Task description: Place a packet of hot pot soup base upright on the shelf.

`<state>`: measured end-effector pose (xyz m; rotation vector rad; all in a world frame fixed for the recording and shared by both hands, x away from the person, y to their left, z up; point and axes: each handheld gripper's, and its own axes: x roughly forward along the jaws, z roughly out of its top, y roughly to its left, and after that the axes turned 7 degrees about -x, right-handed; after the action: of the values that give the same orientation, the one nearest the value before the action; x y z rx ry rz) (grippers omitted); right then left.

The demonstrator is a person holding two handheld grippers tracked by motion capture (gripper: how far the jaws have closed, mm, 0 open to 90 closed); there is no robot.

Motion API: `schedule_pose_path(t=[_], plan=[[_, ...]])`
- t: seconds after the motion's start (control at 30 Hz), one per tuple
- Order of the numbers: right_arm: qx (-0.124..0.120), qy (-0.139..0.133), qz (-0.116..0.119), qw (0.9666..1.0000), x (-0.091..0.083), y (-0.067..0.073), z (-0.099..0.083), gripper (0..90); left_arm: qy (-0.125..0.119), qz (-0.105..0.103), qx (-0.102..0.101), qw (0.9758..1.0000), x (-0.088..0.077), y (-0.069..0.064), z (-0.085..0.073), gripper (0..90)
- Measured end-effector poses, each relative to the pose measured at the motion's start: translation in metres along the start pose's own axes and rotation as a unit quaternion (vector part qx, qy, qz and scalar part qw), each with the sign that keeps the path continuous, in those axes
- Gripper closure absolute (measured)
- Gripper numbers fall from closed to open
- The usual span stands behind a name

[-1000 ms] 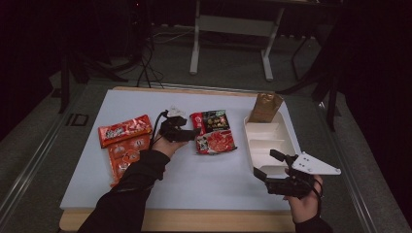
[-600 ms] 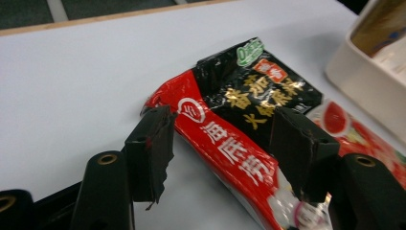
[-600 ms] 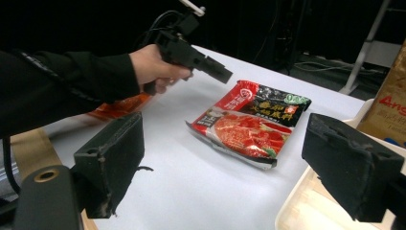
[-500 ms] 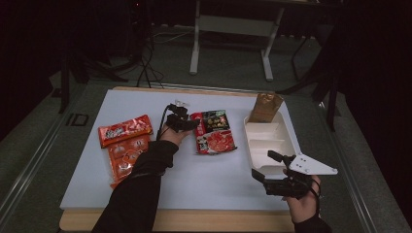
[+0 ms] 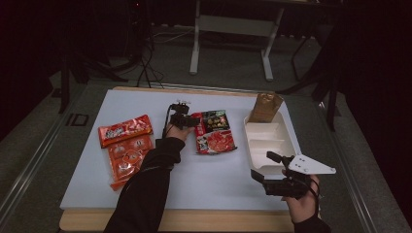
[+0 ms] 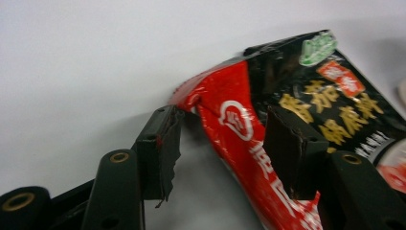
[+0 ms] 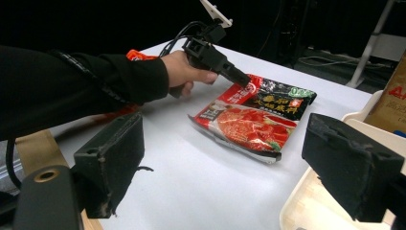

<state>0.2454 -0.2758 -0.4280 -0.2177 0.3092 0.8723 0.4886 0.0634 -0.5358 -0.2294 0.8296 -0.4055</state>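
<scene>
1. The left hand-held gripper is at the red-and-black sauce packet, which lies flat near the middle of the desk, towards its far edge
2. Its jaws have just been closing; they straddle the packet's raised corner, still part-spread, not yet pressing
3. The right hand-held gripper hangs spread by the white tray at the desk's right edge

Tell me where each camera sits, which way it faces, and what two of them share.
High view: above the table's near side, facing forward and down; both forearms, left claw, right claw.
Left gripper view: rides the left claw, looking along its jaws, which straddle a red-and-black packet's corner.
Right gripper view: rides the right claw, facing across the table at the other hand.
All three share that packet.
</scene>
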Motion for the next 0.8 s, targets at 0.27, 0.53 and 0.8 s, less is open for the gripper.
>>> schedule_pose_path(t=[0.27, 0.53, 0.8], plan=[[0.000, 0.004, 0.006, 1.0000, 0.003, 0.001, -0.002, 14.3, -0.001, 0.004, -0.011, 0.9999, 0.014, 0.001, -0.001, 47.9], [0.005, 0.008, 0.009, 0.9999, 0.005, 0.000, -0.005, 14.3, -0.002, 0.037, 0.027, 0.9990, 0.020, -0.012, -0.002, 48.0], [0.005, 0.008, 0.010, 0.9999, 0.006, -0.001, -0.004, 14.3, 0.022, 0.061, 0.040, 0.9971, 0.021, -0.022, 0.002, 77.5]])
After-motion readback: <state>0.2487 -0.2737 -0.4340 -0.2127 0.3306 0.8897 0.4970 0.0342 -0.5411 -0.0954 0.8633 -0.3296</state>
